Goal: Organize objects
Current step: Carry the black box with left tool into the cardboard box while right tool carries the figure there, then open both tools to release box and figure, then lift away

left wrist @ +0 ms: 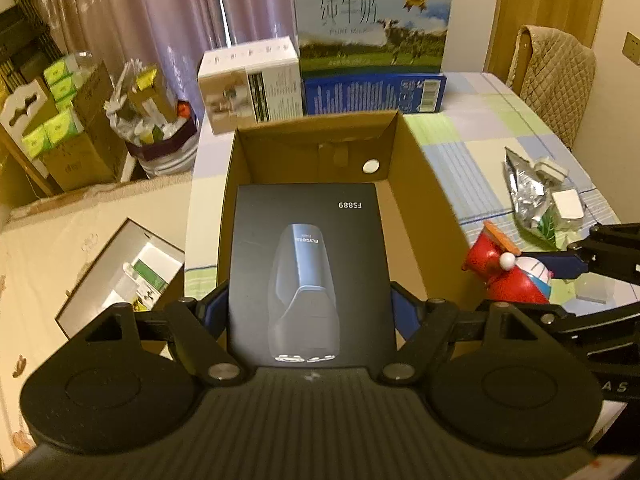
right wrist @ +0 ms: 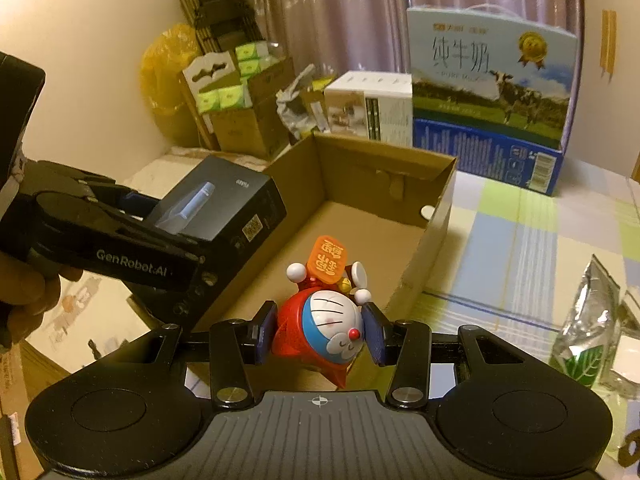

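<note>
**Operator:** Start on the left. What does the left gripper [left wrist: 310, 312] carry, and how will the load handle?

**Technician:** It is clamped on the black shaver box [left wrist: 304, 268]. The blue pads bear on the box's two long side faces near its close end, and the rest of the box projects forward, out over the left part of the open cardboard carton [left wrist: 420, 184]. Judged from its look, the box is stiff card with smooth printed faces: light to moderate in weight, resistant to crushing, but liable to slip or pivot because it is held near one end only. A hold on the flat sides closer to mid-length would be steadier.

**Operator:** And the right?

**Technician:** The right gripper [right wrist: 318, 332] is closed at a medium width on the Doraemon figurine [right wrist: 320, 328]. One pad sits against the red body, the other against the side of the blue-and-white head. The figure lies tilted between the fingers, with its orange sign [right wrist: 329, 259] pointing away toward the carton floor. It looks like hard, glossy plastic: light, rigid, rounded, so contact areas are small. The sign and the thin arms are probably the fragile parts; hold the body, not these.

**Operator:** Position relative to the carton?

**Technician:** The figurine hangs over the carton's near edge, to the right of the shaver box.
</note>
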A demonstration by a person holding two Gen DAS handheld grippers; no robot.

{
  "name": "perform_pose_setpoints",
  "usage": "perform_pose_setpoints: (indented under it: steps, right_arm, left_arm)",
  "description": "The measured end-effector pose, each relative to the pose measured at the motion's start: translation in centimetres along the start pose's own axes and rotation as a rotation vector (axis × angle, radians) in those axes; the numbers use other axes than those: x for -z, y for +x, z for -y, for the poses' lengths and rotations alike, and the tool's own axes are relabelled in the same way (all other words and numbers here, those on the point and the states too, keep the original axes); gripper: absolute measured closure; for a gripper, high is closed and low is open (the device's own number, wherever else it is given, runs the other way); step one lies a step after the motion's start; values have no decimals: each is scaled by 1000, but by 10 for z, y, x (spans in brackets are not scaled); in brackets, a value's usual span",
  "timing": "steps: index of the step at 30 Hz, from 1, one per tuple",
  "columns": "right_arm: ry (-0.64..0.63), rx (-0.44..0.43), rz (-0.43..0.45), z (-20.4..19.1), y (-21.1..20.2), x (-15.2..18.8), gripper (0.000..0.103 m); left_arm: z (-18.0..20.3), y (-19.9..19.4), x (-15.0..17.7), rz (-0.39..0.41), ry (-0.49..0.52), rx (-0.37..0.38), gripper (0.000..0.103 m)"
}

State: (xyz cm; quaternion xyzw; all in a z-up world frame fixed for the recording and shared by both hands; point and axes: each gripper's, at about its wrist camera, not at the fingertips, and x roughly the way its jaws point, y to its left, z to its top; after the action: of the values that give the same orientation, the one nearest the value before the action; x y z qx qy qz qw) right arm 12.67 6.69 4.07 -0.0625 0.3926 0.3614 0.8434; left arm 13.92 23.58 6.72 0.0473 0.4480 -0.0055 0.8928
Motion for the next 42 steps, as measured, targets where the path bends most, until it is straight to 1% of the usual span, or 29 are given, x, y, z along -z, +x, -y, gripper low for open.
perform_pose_setpoints:
  steps: [5,10,13,23,27,34,39,42]
  right_arm:
    - [-5,9,-14,1,10,2,60]
    - [-7,4,-15,4,14,5,60]
    - [-6,7,-12,2,14,5,60]
    - [-10,16,-11,-1,15,4,60]
    - [-13,7,22,-2,13,2,59]
    - [35,7,79,7,-14,5,57]
    - [106,34,100,21,-47,23,57]
    - [120,67,116,28,-71,38,57]
  left_arm:
    - [-6,20,10,-24,-13,19,27]
    - [-14,35,12,-33,-25,31,25]
    - [-16,34,12,-21,-41,22,21]
    - [-24,22,9,12,-60,11,21]
    - [-29,18,10,21,-71,8,21]
    - [-29,6,17,38,-92,0,20]
    - [-21,-7,25,54,-106,-3,20]
    - [-11,-18,29,71,-118,5,20]
